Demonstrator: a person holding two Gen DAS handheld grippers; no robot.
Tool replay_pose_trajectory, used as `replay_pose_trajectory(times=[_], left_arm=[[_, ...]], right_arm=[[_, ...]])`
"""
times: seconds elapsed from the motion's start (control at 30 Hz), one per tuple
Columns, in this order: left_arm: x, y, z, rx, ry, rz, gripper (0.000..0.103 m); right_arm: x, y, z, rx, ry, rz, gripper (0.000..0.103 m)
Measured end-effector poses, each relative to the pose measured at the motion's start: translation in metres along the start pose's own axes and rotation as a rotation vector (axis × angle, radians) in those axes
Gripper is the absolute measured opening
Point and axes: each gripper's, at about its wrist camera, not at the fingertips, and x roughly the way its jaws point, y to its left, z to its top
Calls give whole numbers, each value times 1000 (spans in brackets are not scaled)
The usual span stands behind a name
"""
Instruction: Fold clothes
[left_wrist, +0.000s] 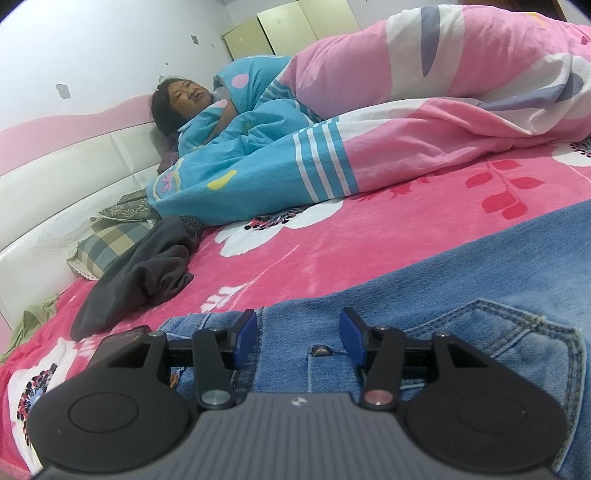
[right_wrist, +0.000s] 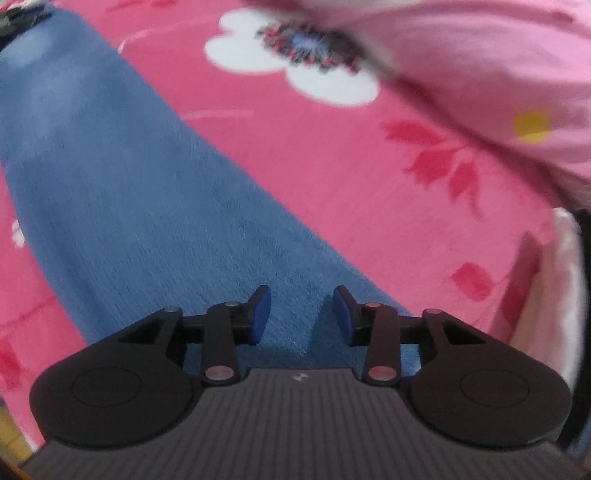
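Note:
Blue jeans (left_wrist: 461, 288) lie flat on the pink flowered blanket (left_wrist: 295, 251). In the left wrist view their waistband, metal button (left_wrist: 320, 350) and a stitched pocket sit under my left gripper (left_wrist: 298, 338), which is open just above the waist with nothing between its blue pads. In the right wrist view one long denim leg (right_wrist: 122, 184) stretches away toward the top left. My right gripper (right_wrist: 302, 314) is open over the near end of that leg, its pads apart and holding nothing. This view is blurred.
A person (left_wrist: 184, 107) lies at the bed's far side under a blue and pink quilt (left_wrist: 369, 122). A dark crumpled garment (left_wrist: 144, 277) and a checked pillow (left_wrist: 103, 247) lie left near the white headboard (left_wrist: 55, 192). Pink quilt (right_wrist: 498, 74) fills the right view's upper right.

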Motion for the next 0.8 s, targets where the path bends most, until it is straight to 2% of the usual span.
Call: replay_pose_trajectory(times=[0.13, 0.27, 0.37, 0.47, 0.53, 0.63, 0.8], left_arm=[[-1, -1, 1, 3, 1, 10, 53], [-1, -1, 1, 8, 3, 21, 55], [-1, -2, 2, 9, 4, 27, 56], [-1, -2, 2, 11, 5, 34, 56], [-1, -2, 2, 12, 5, 36, 57], [0, -2, 2, 14, 7, 38, 57], [0, -4, 3, 22, 7, 44, 57]], right_arm=[[8, -9, 2, 19, 42, 62, 54], [16, -17, 4, 37, 83, 123, 55], [21, -23, 5, 49, 113, 168, 47], [17, -15, 3, 18, 105, 159, 31], [15, -6, 1, -11, 87, 117, 15], [9, 12, -1, -96, 61, 18, 2], [-17, 20, -1, -170, -2, -100, 0]])
